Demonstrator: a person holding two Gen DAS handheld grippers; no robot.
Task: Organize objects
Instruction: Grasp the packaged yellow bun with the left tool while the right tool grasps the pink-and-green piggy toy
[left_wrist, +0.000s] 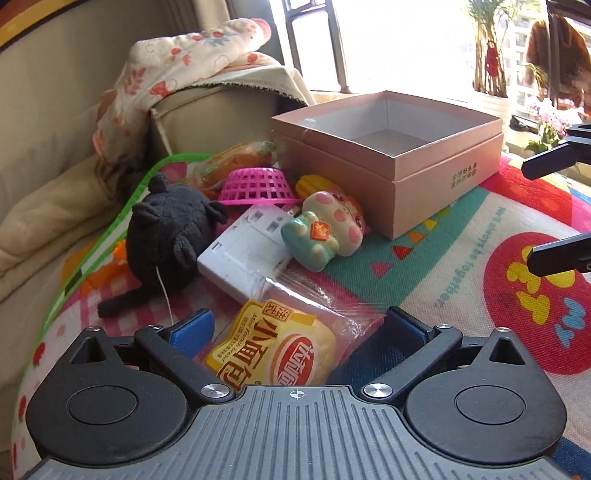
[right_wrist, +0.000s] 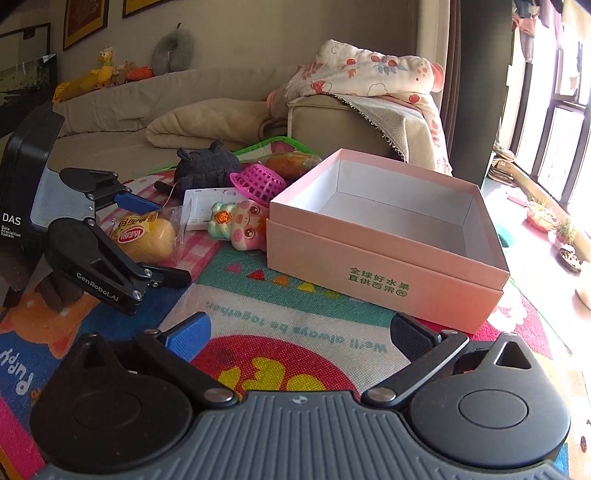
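Left gripper (left_wrist: 295, 332): jaws wide apart, one on each side of the bread packet (left_wrist: 273, 354), not squeezing yet, likely lined up for a grab. Right gripper (right_wrist: 299, 336): wide open too, holding nothing, waiting low in front of the pink box (right_wrist: 388, 280). Pink box open and bare inside, ready for filling. Left of the box, in one heap: pig toy (right_wrist: 240, 225), white box (left_wrist: 247, 251), black plush (left_wrist: 166, 229), pink basket (left_wrist: 258, 186).

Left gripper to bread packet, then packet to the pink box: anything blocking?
Nothing visible. The left gripper is open with the bread packet already between its fingers. The mat toward the pink box is bare; the pig toy sits beside that path.
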